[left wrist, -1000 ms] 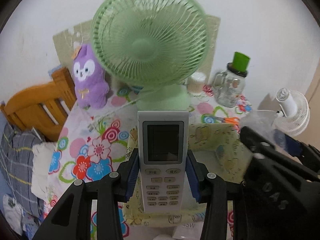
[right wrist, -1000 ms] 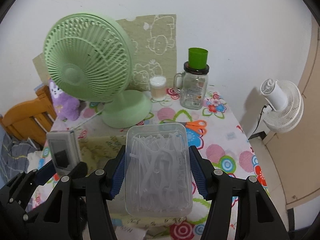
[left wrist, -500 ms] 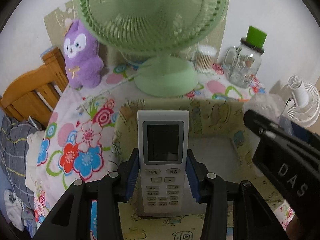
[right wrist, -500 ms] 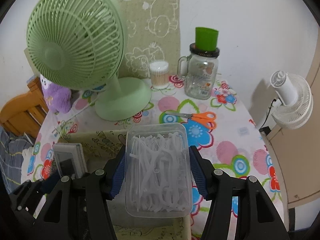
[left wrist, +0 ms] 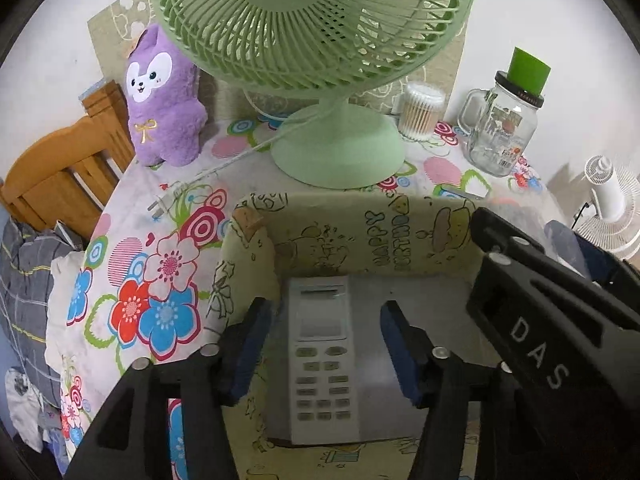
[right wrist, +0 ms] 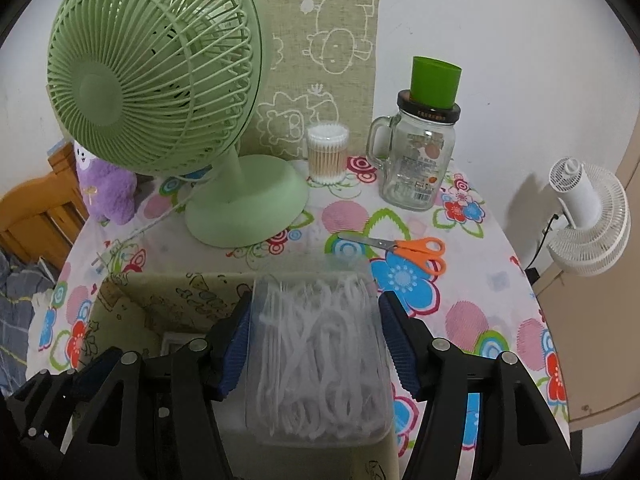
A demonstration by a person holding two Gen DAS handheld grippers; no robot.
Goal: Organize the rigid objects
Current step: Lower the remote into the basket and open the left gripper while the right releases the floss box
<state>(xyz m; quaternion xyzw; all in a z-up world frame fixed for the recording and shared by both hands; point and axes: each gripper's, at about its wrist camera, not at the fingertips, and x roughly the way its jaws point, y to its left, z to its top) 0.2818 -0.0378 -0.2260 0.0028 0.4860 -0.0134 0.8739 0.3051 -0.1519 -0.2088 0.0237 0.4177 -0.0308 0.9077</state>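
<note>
Left wrist view: the left gripper point(left wrist: 326, 344) stands spread apart, the remote point(left wrist: 324, 356) lying flat in the fabric box point(left wrist: 340, 236) at lower centre. The right gripper point(right wrist: 314, 344) clamps the floss-pick case point(right wrist: 316, 360) above that box, probably to drop alongside.

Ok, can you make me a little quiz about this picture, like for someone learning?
1. True or false: the left gripper is squeezing the remote.
2. What does the right gripper hold? A) scissors B) clear box of floss picks C) jar
3. Fill in: the remote lies inside the yellow ____.

Key:
1. False. Its jaws stand open, and the remote lies on the bin's floor.
2. B, the floss box. The scissors and jar sit on the table.
3. bin
</note>
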